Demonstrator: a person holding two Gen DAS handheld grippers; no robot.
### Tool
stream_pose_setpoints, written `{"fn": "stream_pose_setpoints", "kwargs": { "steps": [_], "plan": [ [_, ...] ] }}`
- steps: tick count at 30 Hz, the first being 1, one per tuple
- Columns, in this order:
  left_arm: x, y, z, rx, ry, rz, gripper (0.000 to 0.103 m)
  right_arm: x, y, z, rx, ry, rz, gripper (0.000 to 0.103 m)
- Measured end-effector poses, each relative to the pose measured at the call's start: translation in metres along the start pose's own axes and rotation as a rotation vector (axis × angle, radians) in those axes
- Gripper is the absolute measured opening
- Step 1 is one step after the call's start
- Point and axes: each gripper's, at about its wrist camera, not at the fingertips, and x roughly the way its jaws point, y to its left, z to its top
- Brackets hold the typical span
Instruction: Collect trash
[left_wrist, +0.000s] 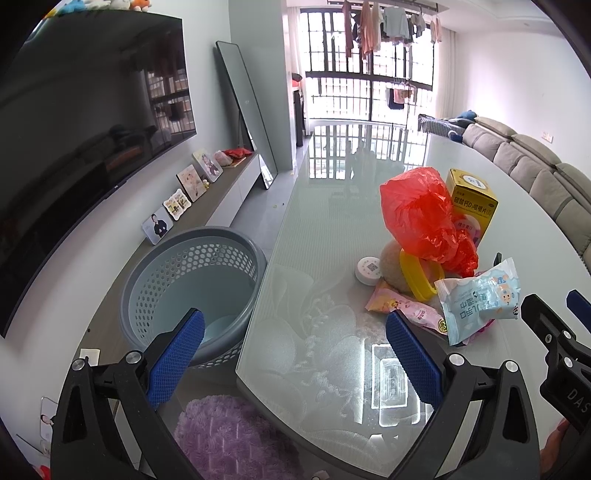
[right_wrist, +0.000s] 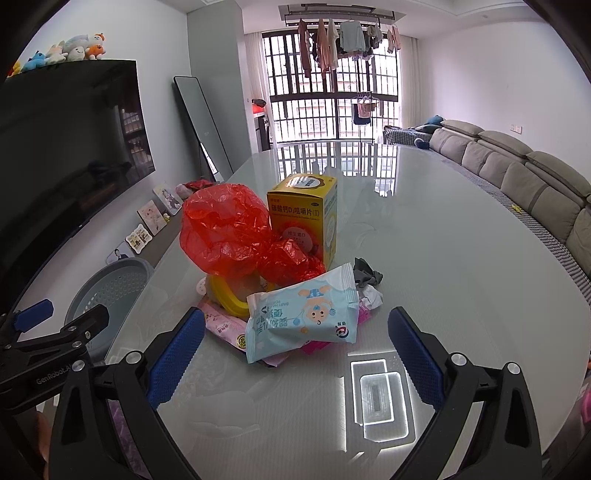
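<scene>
A heap of trash lies on the glass table: a red plastic bag, a yellow box, a light blue wipes packet, a pink wrapper, a yellow ring and crumpled scraps. My right gripper is open and empty, just short of the blue packet. My left gripper is open and empty over the table's left edge; the heap is to its right, with the red bag and blue packet. A grey perforated basket stands on the floor left of the table.
A white round lid lies by the heap. A purple fluffy seat is under the table's near edge. A TV, a low cabinet with photo frames and a leaning mirror line the left wall. A sofa runs along the right.
</scene>
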Motion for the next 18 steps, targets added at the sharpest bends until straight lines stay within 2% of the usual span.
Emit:
{"fn": "stream_pose_setpoints", "kwargs": {
  "steps": [18],
  "plan": [
    [0.0035, 0.0023, -0.0038, -0.004, 0.010, 0.001, 0.097, 0.0030, -0.0026, -0.0032, 0.011, 0.009, 0.001, 0.095]
  ]
}}
